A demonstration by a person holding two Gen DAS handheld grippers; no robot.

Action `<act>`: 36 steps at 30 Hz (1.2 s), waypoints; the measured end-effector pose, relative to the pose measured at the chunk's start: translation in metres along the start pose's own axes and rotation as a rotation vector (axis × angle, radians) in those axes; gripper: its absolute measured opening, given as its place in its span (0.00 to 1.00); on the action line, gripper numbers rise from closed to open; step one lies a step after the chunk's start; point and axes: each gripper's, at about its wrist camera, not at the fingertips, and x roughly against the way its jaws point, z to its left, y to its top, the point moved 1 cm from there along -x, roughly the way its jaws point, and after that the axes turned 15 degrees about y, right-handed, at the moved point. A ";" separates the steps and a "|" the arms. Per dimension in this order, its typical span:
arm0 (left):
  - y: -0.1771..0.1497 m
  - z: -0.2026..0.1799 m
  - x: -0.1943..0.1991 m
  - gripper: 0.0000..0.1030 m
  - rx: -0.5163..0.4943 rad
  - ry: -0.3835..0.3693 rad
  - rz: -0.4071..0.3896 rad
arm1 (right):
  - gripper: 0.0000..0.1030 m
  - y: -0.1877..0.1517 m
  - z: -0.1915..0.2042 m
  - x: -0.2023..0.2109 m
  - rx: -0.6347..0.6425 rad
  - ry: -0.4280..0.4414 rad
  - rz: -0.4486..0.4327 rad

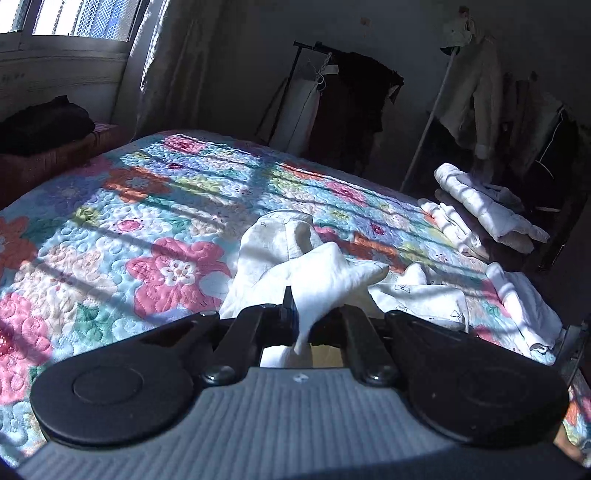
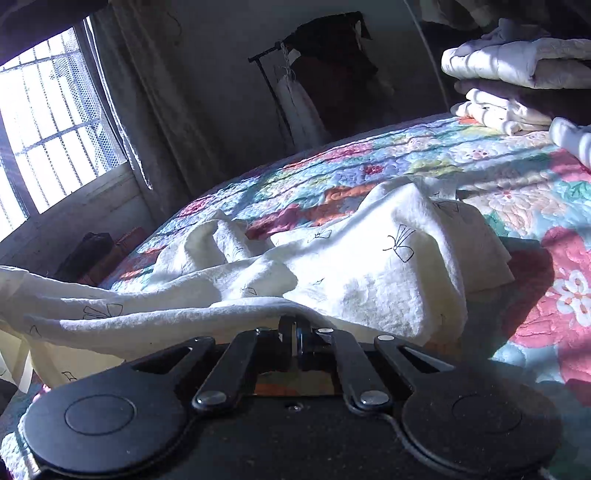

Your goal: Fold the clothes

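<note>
In your left wrist view, a dark bundle [image 1: 44,123] sits at the far left under the window [image 1: 70,18]. The flowered quilt [image 1: 110,221] fills the left and centre of the frame. Your left gripper [image 1: 295,317] is at lower centre, its fingers pinched together on a peak of the white garment [image 1: 325,273], so the cloth rises in a tented point from the jaws. From there the garment runs two ways: one lobe goes up and left toward mid-frame, and a flatter part printed with small bows trails off to the right. At the upper right of the frame, a stack of folded whites [image 1: 484,210] rests at the quilt's edge, with hanging clothes [image 1: 351,103] behind in shadow.

In your right wrist view, the barred window [image 2: 51,140] is at upper left. The white garment [image 2: 369,266] lies with its long axis across the frame, from the lower left edge, where a band of it sags, up to a raised hump right of centre. Your right gripper [image 2: 295,332] is at lower centre with its fingers closed tight on the garment's near hem, which drapes over the tips. The quilt [image 2: 535,229] shows to the right, and folded whites [image 2: 517,66] are stacked at upper right.
</note>
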 end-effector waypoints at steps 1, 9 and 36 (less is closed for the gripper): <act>0.001 -0.006 0.003 0.05 -0.022 -0.009 -0.022 | 0.01 0.012 -0.002 0.011 0.031 -0.033 -0.035; 0.006 -0.062 0.013 0.05 -0.221 -0.089 -0.070 | 0.08 0.058 -0.010 0.064 0.135 -0.055 0.055; 0.011 -0.028 0.007 0.05 -0.065 -0.045 -0.030 | 0.05 0.037 0.028 -0.004 0.236 -0.021 0.049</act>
